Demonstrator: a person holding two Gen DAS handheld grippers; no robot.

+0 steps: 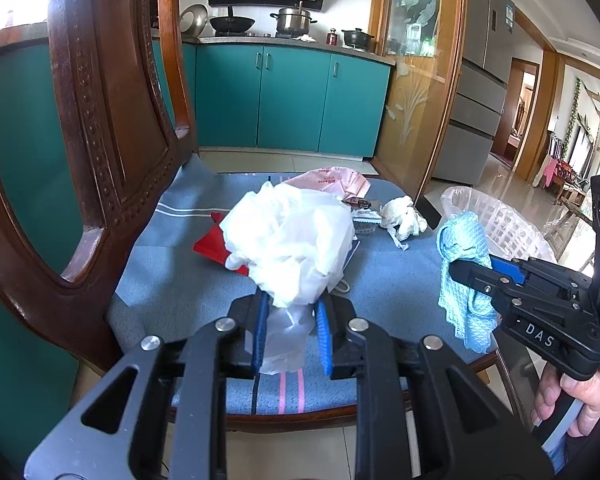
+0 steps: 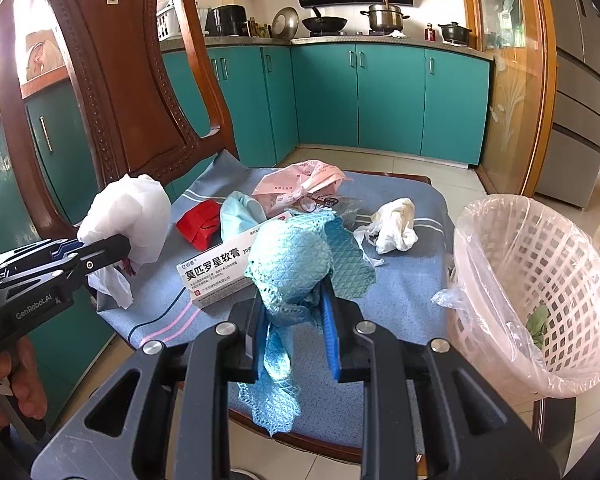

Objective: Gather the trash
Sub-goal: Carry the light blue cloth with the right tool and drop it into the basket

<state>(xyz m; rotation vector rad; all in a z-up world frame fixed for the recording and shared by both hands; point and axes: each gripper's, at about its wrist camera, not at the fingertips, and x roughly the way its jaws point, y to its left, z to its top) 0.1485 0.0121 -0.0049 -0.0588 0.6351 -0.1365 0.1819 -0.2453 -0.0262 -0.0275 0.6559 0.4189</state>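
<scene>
while the trash lay spread over the blue chair cushion (image 2: pixel 400 300), two pieces of it were already lifted clear. the white bag (image 1: pixel 292 240) was pinched at its neck between the blue pads of the left gripper (image 1: pixel 290 332), its crumpled bulk bulging above the fingers and a thin tail of film hanging below them. the blue cloth (image 2: pixel 296 256) was clamped the same way in the right gripper (image 2: pixel 294 332), bunched above the pads with a long strip drooping beneath. from the left wrist the right gripper showed at the right edge, the cloth dangling from its tip, a hand (image 1: pixel 572 400) around its handle.

on the cushion beneath, a white medicine box (image 2: pixel 216 276) lay partly under the cloth, with a red mask (image 2: pixel 198 226) and a pale blue mask (image 2: pixel 238 212) just behind it. a pink bag (image 2: pixel 300 188) sat toward the far edge, and a crumpled tissue (image 2: pixel 396 226) lay apart on the right side.

just beside the chair's right edge stood the basket (image 2: pixel 540 280), lined with a clear bag, something green low inside it. the carved chair back (image 2: pixel 128 80) rose on the left; teal cabinets (image 2: pixel 380 100) and a counter with pots ran behind.
</scene>
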